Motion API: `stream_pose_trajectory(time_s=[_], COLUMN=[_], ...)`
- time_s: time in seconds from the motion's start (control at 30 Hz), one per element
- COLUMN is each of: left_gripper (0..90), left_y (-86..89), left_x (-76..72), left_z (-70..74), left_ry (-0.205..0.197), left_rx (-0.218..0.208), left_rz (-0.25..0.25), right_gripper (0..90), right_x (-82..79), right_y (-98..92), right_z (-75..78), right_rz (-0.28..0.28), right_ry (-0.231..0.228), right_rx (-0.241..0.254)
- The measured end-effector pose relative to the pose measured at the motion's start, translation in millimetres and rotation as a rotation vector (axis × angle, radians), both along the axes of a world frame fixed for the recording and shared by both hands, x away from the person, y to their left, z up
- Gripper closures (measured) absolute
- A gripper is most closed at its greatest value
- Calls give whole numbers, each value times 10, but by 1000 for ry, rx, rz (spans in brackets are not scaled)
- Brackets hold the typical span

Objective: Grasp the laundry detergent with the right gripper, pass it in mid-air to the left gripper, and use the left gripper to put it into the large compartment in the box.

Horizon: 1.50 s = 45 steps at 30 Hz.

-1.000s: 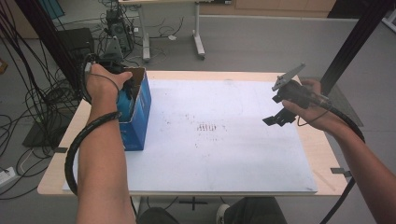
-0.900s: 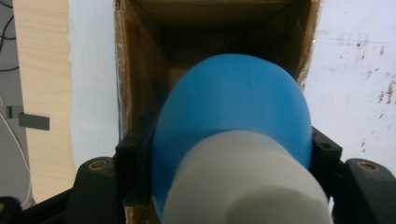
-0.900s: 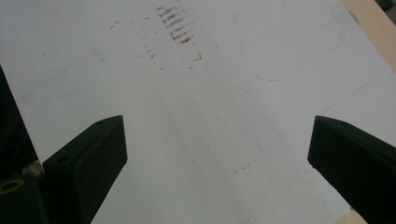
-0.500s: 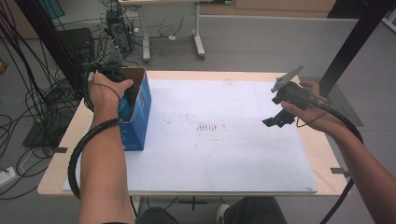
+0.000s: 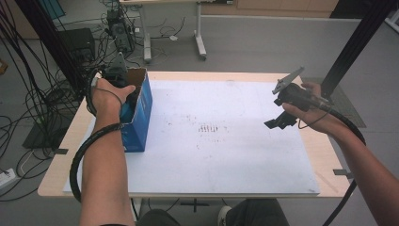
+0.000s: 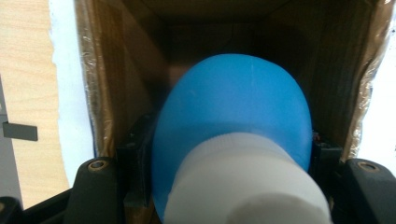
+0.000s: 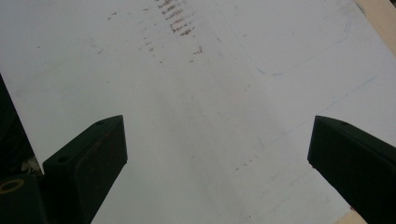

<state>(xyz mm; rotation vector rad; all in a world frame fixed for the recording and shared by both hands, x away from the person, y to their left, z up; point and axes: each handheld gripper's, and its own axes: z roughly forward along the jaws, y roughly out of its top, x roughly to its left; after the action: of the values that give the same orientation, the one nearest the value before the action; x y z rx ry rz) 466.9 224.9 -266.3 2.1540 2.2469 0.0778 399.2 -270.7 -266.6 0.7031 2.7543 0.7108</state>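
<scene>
A blue box [image 5: 141, 117] with an open brown cardboard inside [image 6: 116, 70] stands upright at the left of the table. My left gripper [image 5: 128, 100] reaches down into its mouth, and the hand covers most of it. In the left gripper view its jaws [image 6: 229, 144] are shut on a blue bottle [image 6: 233, 107] with a white cap [image 6: 243, 186], and the bottle's body sits inside the box opening. My right gripper [image 5: 278, 120] hovers open above the right side of the white sheet [image 5: 226, 155], with nothing between its jaws [image 7: 217, 154].
The white sheet [image 7: 210, 70] covers most of the wooden table [image 5: 61, 160] and has dark smudges [image 5: 209, 128] at its middle. A black post [image 5: 353, 42] rises at the back right. Cables and equipment [image 5: 42, 94] lie on the floor to the left.
My left hand has sunk a little, taking the blue bottle deeper into the box. The right gripper has stayed where it was.
</scene>
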Motion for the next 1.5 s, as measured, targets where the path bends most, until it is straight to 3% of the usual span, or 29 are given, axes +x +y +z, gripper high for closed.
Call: stream_pose_trajectory(time_s=[1.5], left_gripper=[357], left_y=[5], left_x=[58], left_z=[-61], left_ry=[-2], left_rx=[-1], left_rz=[-15], right_gripper=[47], right_x=[30], right_y=[26], right_z=[6], right_rz=[-2], right_ry=[-1], right_rx=[-32])
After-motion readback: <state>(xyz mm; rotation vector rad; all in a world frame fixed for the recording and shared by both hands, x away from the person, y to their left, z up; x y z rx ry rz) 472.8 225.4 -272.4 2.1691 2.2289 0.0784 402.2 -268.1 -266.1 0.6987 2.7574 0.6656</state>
